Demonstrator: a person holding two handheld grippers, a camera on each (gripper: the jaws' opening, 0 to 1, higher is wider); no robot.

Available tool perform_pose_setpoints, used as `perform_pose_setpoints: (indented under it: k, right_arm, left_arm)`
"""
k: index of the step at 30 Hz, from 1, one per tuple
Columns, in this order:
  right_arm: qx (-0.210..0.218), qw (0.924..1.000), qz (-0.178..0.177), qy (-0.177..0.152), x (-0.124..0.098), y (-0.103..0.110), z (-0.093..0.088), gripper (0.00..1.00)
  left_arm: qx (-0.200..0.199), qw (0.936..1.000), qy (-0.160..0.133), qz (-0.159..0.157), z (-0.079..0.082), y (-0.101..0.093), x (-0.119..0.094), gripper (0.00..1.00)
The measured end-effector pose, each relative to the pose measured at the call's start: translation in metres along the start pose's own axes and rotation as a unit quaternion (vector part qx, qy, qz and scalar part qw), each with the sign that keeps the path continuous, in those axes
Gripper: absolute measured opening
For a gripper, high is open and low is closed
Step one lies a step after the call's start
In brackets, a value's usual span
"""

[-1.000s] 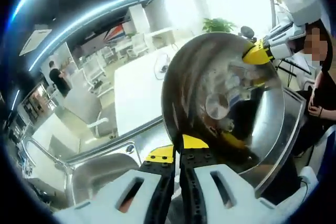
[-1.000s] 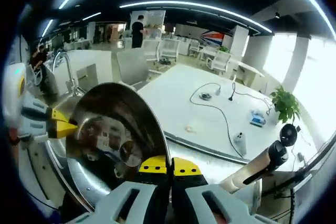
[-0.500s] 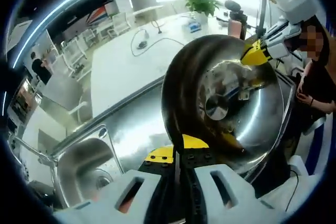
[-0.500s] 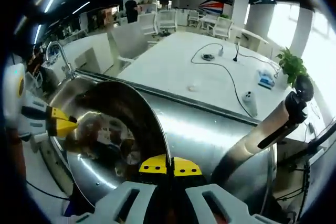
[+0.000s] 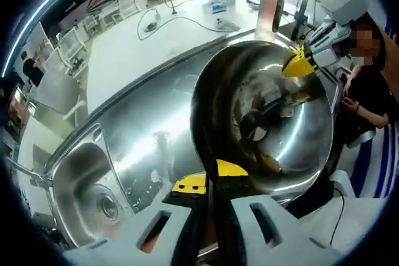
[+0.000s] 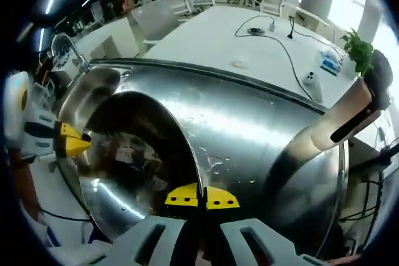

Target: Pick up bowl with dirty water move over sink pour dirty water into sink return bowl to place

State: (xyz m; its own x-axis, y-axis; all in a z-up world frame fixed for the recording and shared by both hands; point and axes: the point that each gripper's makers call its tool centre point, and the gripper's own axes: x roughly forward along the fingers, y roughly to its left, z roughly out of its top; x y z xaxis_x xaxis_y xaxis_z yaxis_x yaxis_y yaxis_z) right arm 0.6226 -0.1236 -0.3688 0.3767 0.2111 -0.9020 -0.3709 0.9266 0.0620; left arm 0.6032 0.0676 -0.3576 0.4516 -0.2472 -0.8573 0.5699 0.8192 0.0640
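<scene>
**A:** While the bowl [image 5: 262,116] is tipped on its side, where exactly is it sitting? Asking because it's kind of hard to read off the left gripper view.

**B:** It's held up over the steel bench [image 5: 149,135], next to the sink [image 5: 87,191], not over the basin itself. The rim is pinched from two opposite sides: the left gripper [image 5: 211,182] is clamped on the near edge, jaws closed tight on the metal, and the right gripper [image 5: 298,65] is seen across the bowl with its yellow tips on the far rim.

**A:** Same story from the other camera?

**B:** Pretty much. In the right gripper view the right gripper [image 6: 201,197] is closed on the rim of the bowl [image 6: 134,166], and the left gripper [image 6: 70,142] is seen at the opposite edge. The sink [image 6: 93,88] is up and to the left there, with the faucet [image 6: 65,51] beside it.

**A:** Any dirty water spotted inside?

**B:** A brownish smear is seen low in the bowl near the left jaws, but how much liquid is there can't be told. Beyond the steel, a white table [image 6: 243,48] with cables [image 6: 274,29] and a potted plant [image 6: 360,47] is visible.
</scene>
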Motion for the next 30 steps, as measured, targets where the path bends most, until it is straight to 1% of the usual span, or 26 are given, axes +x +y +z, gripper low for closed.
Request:
perform_pose_setpoints:
  k: [4, 6, 10, 13, 16, 19, 20, 22, 24, 25, 26, 27, 28, 30]
  right_arm:
    - [0.011, 0.9999, 0.005, 0.005, 0.008, -0.004, -0.009, 0.00]
    - [0.014, 0.9998, 0.007, 0.009, 0.011, -0.003, -0.014, 0.00]
    - [0.013, 0.9999, 0.010, 0.001, 0.011, -0.002, -0.012, 0.00]
    - [0.015, 0.9998, 0.010, 0.000, 0.013, -0.002, -0.013, 0.00]
    - [0.017, 0.9998, 0.012, -0.001, 0.013, -0.002, -0.013, 0.00]
    - [0.005, 0.9999, 0.010, -0.003, 0.014, -0.002, -0.013, 0.00]
    - [-0.007, 0.9998, 0.010, -0.013, 0.015, -0.002, -0.011, 0.00]
    - [-0.015, 0.9993, 0.007, -0.035, 0.016, -0.003, -0.007, 0.00]
    - [-0.023, 0.9980, 0.005, -0.058, 0.018, -0.003, -0.003, 0.00]
    - [-0.024, 0.9975, 0.008, -0.066, 0.017, -0.002, -0.001, 0.00]
    - [-0.021, 0.9974, 0.010, -0.068, 0.017, -0.002, -0.001, 0.00]
    - [-0.022, 0.9963, 0.014, -0.082, 0.018, -0.001, 0.002, 0.00]
    - [-0.018, 0.9963, 0.014, -0.083, 0.018, -0.002, 0.001, 0.00]
    - [-0.014, 0.9950, 0.013, -0.099, 0.019, -0.003, 0.004, 0.00]
  left_arm:
    - [-0.008, 0.9998, 0.007, -0.019, -0.007, -0.006, 0.008, 0.00]
    - [-0.006, 0.9997, 0.009, -0.022, -0.009, -0.009, 0.010, 0.00]
    - [-0.007, 0.9996, 0.014, -0.023, -0.012, -0.009, 0.011, 0.00]
    - [-0.013, 0.9995, 0.012, -0.026, -0.011, -0.009, 0.010, 0.00]
    - [-0.011, 0.9995, 0.013, -0.025, -0.011, -0.009, 0.010, 0.00]
    - [-0.013, 0.9996, 0.009, -0.023, -0.009, -0.007, 0.012, 0.00]
    - [-0.015, 0.9996, 0.007, -0.022, -0.008, -0.006, 0.013, 0.00]
    - [-0.028, 0.9994, -0.001, -0.021, -0.007, -0.004, 0.015, 0.00]
    - [-0.033, 0.9992, -0.014, -0.019, -0.007, -0.002, 0.017, 0.00]
    - [-0.032, 0.9991, -0.024, -0.017, -0.006, 0.000, 0.018, 0.00]
    - [-0.039, 0.9986, -0.031, -0.016, -0.006, 0.001, 0.019, 0.00]
    - [-0.042, 0.9984, -0.033, -0.018, -0.006, 0.003, 0.020, 0.00]
    - [-0.052, 0.9977, -0.039, -0.021, -0.005, 0.004, 0.022, 0.00]
    - [-0.054, 0.9973, -0.044, -0.021, -0.004, 0.004, 0.022, 0.00]
